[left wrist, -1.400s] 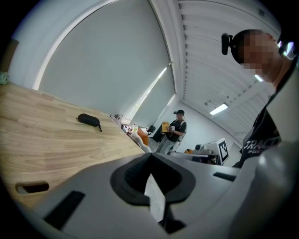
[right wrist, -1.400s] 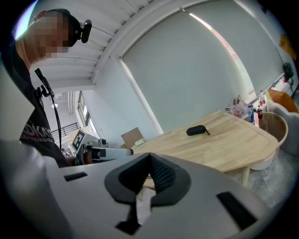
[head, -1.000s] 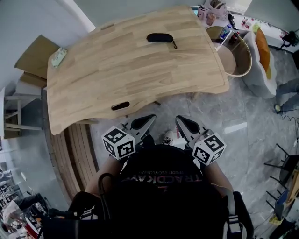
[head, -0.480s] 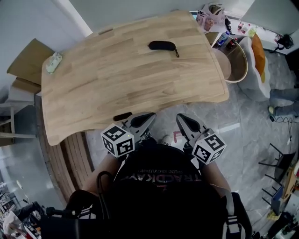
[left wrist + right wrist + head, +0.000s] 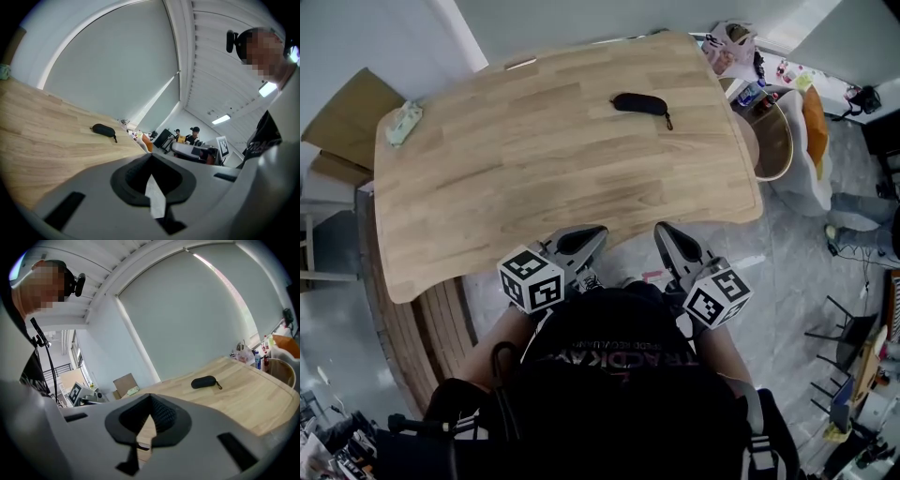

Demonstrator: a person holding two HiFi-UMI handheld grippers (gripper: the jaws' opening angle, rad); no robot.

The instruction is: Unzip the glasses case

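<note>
1. Black oval glasses case (image 5: 639,103), pull tab at one end, on the table's (image 5: 534,169) far right part.
2. Round wooden tub (image 5: 787,131) beside the table; contents unclear.
3. Left tool (image 5: 589,236) and right tool (image 5: 667,236): clenched, empty, at the table's near edge.

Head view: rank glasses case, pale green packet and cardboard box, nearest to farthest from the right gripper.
1. Glasses case, ahead, far side of the table.
2. Pale green packet, table's far-left corner.
3. Cardboard box, beyond that corner.
</note>
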